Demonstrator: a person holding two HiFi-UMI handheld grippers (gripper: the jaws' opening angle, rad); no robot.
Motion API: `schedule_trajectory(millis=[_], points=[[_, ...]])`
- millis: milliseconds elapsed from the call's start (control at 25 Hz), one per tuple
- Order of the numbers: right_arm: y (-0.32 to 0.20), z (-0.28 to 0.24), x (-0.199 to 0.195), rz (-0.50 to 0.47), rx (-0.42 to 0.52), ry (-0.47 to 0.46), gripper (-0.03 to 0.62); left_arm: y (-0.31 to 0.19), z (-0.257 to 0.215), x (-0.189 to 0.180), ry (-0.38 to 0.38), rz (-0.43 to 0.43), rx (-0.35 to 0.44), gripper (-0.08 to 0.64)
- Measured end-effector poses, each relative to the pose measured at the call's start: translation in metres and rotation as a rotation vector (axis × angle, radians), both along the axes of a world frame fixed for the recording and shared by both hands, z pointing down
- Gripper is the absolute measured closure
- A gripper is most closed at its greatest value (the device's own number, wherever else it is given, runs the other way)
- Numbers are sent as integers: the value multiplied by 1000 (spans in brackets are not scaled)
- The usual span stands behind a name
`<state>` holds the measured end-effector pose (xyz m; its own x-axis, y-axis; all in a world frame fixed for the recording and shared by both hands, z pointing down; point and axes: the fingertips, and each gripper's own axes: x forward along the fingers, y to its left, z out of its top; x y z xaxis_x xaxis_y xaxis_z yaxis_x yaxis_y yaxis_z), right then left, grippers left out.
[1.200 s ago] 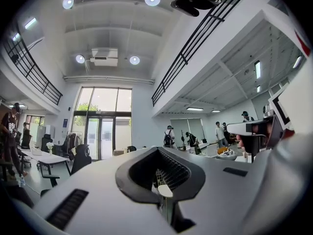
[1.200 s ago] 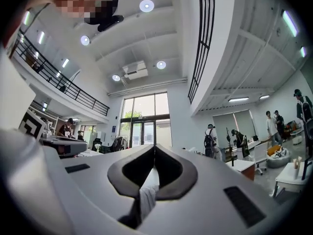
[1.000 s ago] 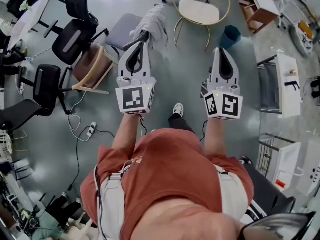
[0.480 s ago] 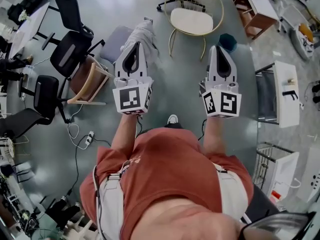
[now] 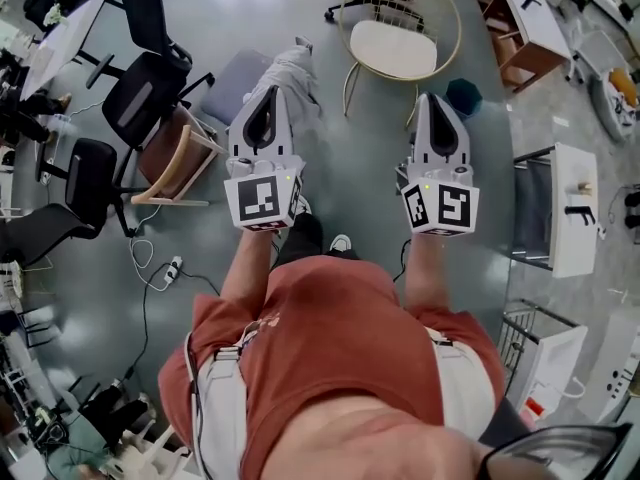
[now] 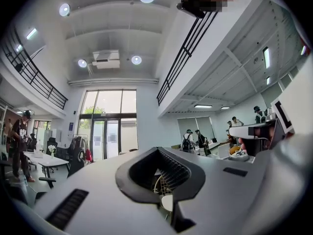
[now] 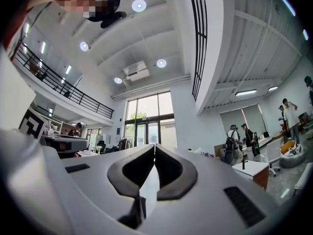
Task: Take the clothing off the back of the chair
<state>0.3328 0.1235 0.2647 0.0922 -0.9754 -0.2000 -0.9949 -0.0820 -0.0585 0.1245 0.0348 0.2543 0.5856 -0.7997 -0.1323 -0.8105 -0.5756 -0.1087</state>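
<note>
- Head view: the left gripper (image 5: 272,92) and right gripper (image 5: 437,98) are held out side by side, each with its jaws pressed together on nothing. The pale clothing (image 5: 288,68) hangs over the back of a grey chair (image 5: 235,76), just past the left gripper's tip and apart from it.
- Left gripper view: the jaws meet tip to tip and are empty, pointing across the room beside tall windows (image 6: 108,126).
- Right gripper view: the jaws meet along a thin seam and are empty, facing the same windows.

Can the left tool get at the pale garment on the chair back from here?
Likely not quite yet. The left tool points toward the garment on the chair, with only floor between, but seems short of it, and its jaws are shut.
</note>
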Motion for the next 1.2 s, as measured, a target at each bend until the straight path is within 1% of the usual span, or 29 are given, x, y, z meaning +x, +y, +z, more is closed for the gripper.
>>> schedule_trajectory(millis=[320,520,960,1080,1200], points=[[-51,0,-11,-26,-5,52,569,-46,13,-13,23,-21,-16,546],[-106,-5,-28,-55,-20,70,569,-93,10,-28,38,-37,-13,546],[-220,-9,-86,-118,-33,103,569,-196,13,-81,49,-79,-21,546],[-251,-7,-105,-129,-39,112,569,-223,12,-102,59,-92,-12,546],[-282,-1,-127,-141,-47,119,569,-251,19,-125,60,-102,-21,546]])
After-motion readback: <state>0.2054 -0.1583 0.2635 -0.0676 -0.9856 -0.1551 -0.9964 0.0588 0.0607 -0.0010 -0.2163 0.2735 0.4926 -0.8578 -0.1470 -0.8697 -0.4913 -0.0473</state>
